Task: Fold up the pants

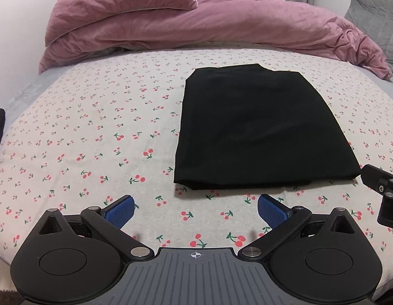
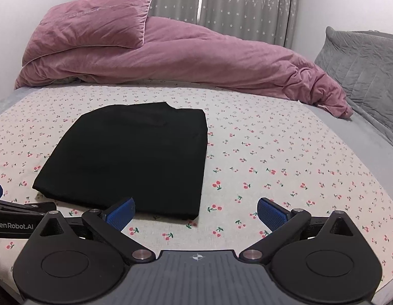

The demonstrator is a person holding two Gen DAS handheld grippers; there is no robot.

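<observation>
Both hand-held grippers, left (image 1: pixel 195 209) and right (image 2: pixel 195 209), hover wide open and empty, angled down before the folded black pants (image 1: pixel 257 129).

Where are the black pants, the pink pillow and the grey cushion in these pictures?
black pants (image 1: pixel 257 129): left wrist view, middle of the folded top layer.
pink pillow (image 2: pixel 94 20): right wrist view, middle of its front face.
grey cushion (image 2: pixel 361 61): right wrist view, quilted front face.
</observation>
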